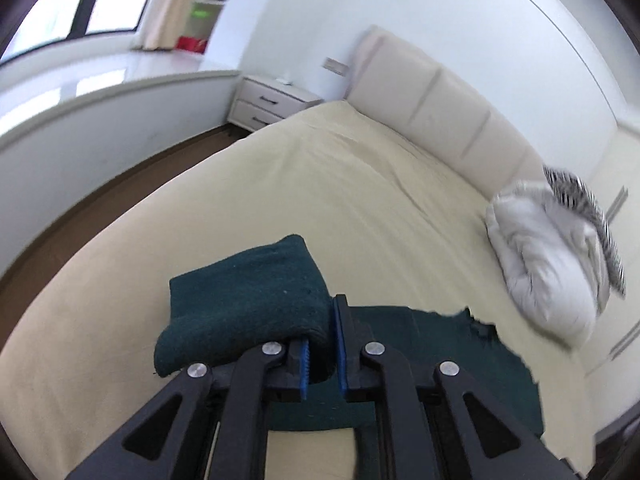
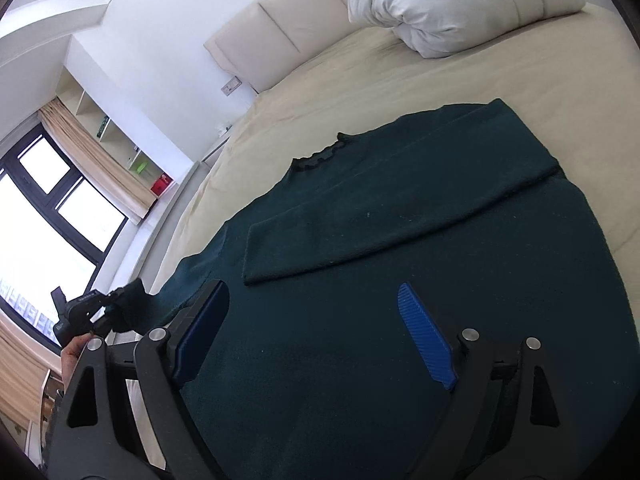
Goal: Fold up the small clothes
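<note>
A dark green sweater [image 2: 400,280] lies flat on the cream bed [image 2: 360,80], collar toward the headboard. One sleeve [image 2: 400,216] is folded across its chest. My left gripper [image 1: 322,340] is shut on the other sleeve's cuff [image 1: 244,304] and holds it lifted above the bed; the sweater's body [image 1: 460,352] lies to its right. The left gripper also shows at the left edge of the right wrist view [image 2: 100,312], holding the cuff. My right gripper [image 2: 312,304] is open and empty, just above the sweater's lower body.
A white pillow [image 1: 548,256] with a striped cloth [image 1: 588,208] lies at the bed's head, also in the right wrist view [image 2: 460,4]. A padded headboard [image 1: 432,108], a white nightstand [image 1: 272,100] and brown floor [image 1: 100,200] lie to the left of the bed.
</note>
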Action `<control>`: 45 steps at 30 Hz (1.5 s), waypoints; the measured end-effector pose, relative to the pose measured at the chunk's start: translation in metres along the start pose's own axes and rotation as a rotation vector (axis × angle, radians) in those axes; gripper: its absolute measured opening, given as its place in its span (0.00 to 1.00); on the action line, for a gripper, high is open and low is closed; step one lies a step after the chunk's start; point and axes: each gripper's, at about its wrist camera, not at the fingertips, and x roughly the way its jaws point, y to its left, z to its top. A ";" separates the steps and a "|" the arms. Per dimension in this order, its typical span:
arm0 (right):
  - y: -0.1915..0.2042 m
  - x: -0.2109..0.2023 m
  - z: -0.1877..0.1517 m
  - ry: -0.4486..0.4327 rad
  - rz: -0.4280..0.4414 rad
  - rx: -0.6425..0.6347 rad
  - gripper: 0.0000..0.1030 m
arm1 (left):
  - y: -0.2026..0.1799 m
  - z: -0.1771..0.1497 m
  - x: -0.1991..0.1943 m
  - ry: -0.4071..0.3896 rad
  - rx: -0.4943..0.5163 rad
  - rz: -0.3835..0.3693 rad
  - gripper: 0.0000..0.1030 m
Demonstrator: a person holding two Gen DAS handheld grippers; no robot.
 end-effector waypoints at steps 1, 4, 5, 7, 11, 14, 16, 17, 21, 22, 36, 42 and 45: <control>-0.007 -0.003 0.000 -0.005 -0.002 0.013 0.84 | -0.025 0.000 0.006 0.005 0.073 0.006 0.11; -0.026 -0.012 0.000 -0.022 -0.008 0.046 0.84 | -0.085 -0.011 0.020 0.011 0.248 0.016 0.11; -0.031 -0.015 0.001 -0.028 -0.009 0.055 0.84 | -0.106 -0.019 0.024 0.013 0.310 0.023 0.11; -0.042 -0.023 0.002 -0.043 -0.014 0.073 0.84 | -0.144 -0.034 0.031 0.014 0.421 0.031 0.11; -0.062 -0.035 0.004 -0.070 -0.019 0.100 0.84 | -0.206 -0.067 0.040 0.006 0.619 0.057 0.11; -0.077 -0.041 0.003 -0.082 -0.025 0.128 0.84 | -0.242 -0.100 0.050 -0.007 0.789 0.092 0.11; -0.088 -0.043 0.003 -0.085 -0.029 0.148 0.84 | -0.259 -0.121 0.057 -0.016 0.886 0.110 0.11; -0.093 -0.045 0.003 -0.087 -0.031 0.155 0.84 | -0.266 -0.131 0.059 -0.023 0.932 0.121 0.11; -0.105 -0.051 -0.001 -0.096 -0.043 0.174 0.84 | -0.290 -0.172 0.071 -0.045 1.113 0.171 0.11; -0.108 -0.052 -0.002 -0.098 -0.045 0.181 0.84 | -0.295 -0.183 0.074 -0.051 1.165 0.186 0.11; -0.123 -0.050 0.011 -0.096 -0.116 0.192 0.84 | -0.309 -0.252 0.063 -0.177 1.492 0.246 0.75; -0.116 -0.048 0.014 -0.093 -0.125 0.167 0.84 | -0.301 -0.224 0.056 -0.119 1.339 0.189 0.78; -0.117 -0.050 0.014 -0.099 -0.121 0.172 0.84 | -0.288 -0.195 0.043 -0.046 1.145 0.117 0.78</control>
